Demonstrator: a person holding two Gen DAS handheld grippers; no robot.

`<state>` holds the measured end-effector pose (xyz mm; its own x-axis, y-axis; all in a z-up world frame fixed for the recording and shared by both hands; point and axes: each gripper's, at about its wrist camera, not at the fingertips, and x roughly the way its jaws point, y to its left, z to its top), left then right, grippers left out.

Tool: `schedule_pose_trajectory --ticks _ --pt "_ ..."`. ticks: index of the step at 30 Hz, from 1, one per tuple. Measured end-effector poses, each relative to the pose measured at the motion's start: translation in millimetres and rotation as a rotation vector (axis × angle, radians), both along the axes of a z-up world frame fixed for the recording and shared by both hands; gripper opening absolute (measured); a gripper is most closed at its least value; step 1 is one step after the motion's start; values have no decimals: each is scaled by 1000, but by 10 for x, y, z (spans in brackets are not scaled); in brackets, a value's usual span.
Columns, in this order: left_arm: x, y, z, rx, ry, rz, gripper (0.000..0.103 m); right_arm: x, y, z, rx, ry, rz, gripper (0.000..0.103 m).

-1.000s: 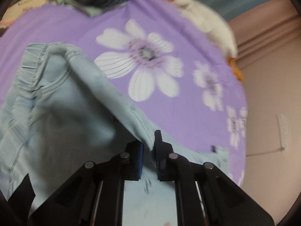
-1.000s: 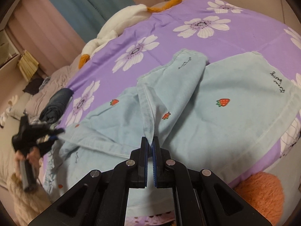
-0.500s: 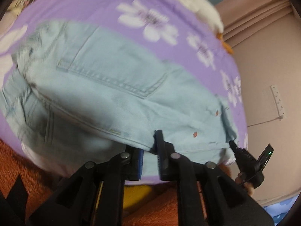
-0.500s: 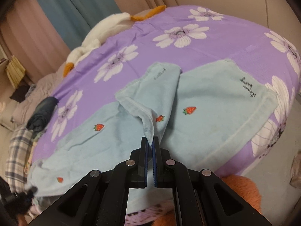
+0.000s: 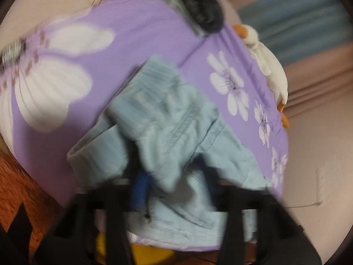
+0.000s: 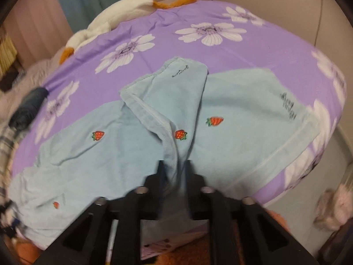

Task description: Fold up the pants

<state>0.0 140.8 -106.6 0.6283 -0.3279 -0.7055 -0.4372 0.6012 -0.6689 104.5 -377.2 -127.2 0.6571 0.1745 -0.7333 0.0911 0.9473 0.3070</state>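
Purple flower-print bedspread (image 6: pixel 167 6) is the work surface, big enough to lay the garment out flat. Light blue pants (image 6: pixel 242 110) with strawberry patches are spread across it near the front edge, one leg lying flat to the right, the other leg's hem doubled back toward the middle, so judged a lengthwise fold in progress. In the left wrist view the pants (image 5: pixel 167 114) waistband end is bunched and draped up, likely being carried over. Right gripper (image 6: pixel 174 167) has jaws a little apart with a ridge of cloth standing between them; clamped or just let go, cannot tell. Left gripper (image 5: pixel 172 181) is blurred, jaws look spread with cloth hanging between; grip cannot be judged. White plush duck (image 6: pixel 114 19) and dark rolled clothes (image 5: pixel 198 6) sit at the far edge, out of the way.
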Motion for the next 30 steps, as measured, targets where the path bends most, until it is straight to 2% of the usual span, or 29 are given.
schedule_pose_trajectory --ticks 1,2,4,7,11,12,13,14,15,16,18,20,22,24,25,29,30 --pt "-4 17 -33 -11 5 -9 23 21 10 50 -23 -12 -1 53" --pt "-21 20 -42 -2 -2 -12 20 48 18 77 -37 -17 0 54" --pt "-35 6 -45 16 -3 -18 20 139 73 151 -82 -16 19 54" --pt "-14 13 -53 22 1 -25 20 379 295 201 -217 -18 88 54" --pt "18 6 -74 54 1 -38 16 741 572 88 -361 9 172 52" --pt "50 -4 -71 63 0 -39 15 826 602 62 -371 20 182 39" --pt "46 1 -72 71 -3 -37 14 922 631 22 -378 36 193 18" --pt "53 -1 -69 69 -4 -37 13 1014 627 16 -375 42 195 9" --pt "50 2 -67 69 -4 -38 12 1043 597 46 -364 39 186 8" --pt "46 8 -62 69 -5 -40 12 1052 513 113 -335 30 169 7" --pt "20 32 -47 68 -7 -38 11 926 180 355 -208 -52 79 6" --pt "-1 44 -33 51 -7 -40 11 689 -277 529 -72 -120 -60 6" --pt "-20 54 -15 16 -13 -52 11 368 -749 528 40 -157 -208 6" --pt "-39 47 20 -13 -27 -80 11 138 -1045 372 139 -140 -290 7" --pt "-46 36 38 -12 -29 -88 11 38 -1207 196 203 -105 -320 7" --pt "-72 -5 68 17 -16 -99 11 -48 -1435 -387 331 52 -350 7" --pt "-79 -6 74 16 -16 -97 11 -69 -1472 -482 371 63 -353 7"
